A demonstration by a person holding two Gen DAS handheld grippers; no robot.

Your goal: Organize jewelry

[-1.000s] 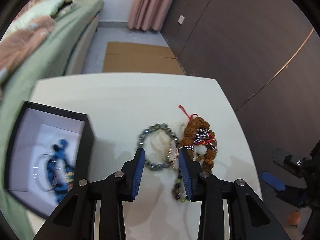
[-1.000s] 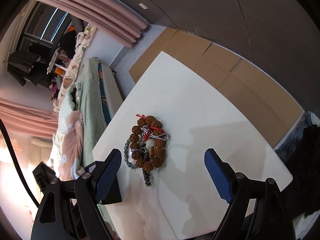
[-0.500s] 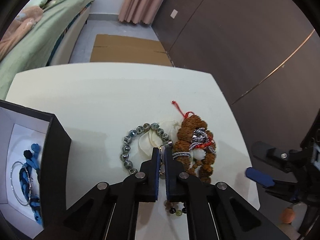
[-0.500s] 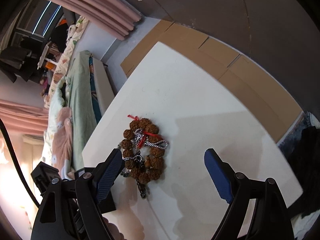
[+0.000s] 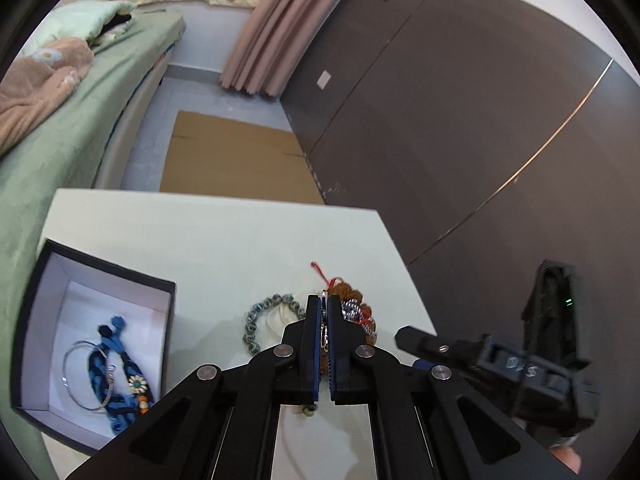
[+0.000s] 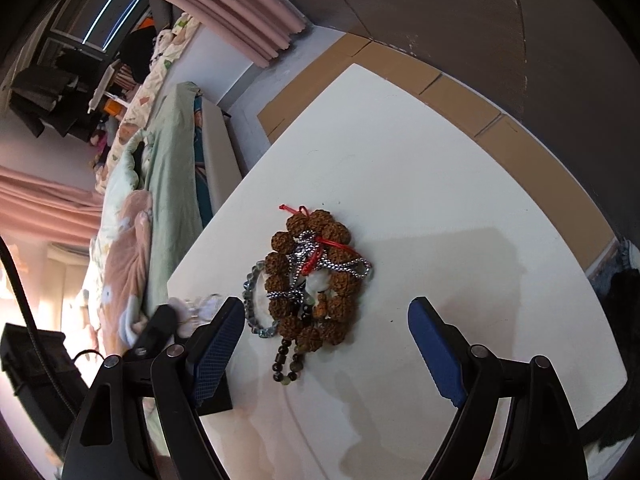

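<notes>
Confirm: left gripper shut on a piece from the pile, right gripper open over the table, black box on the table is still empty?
Not quite. The black box is not empty: the left wrist view shows a thin silver bangle and a blue braided bracelet in it. The rest holds: the left gripper is shut on a small beaded piece, and the right gripper is open over the table.

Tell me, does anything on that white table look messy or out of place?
Yes. Several bracelets lie heaped together: a brown bead bracelet is tangled with a silver chain and a red cord, overlapping a grey bead bracelet. By contrast, the pieces in the open box lie apart from the heap.
</notes>
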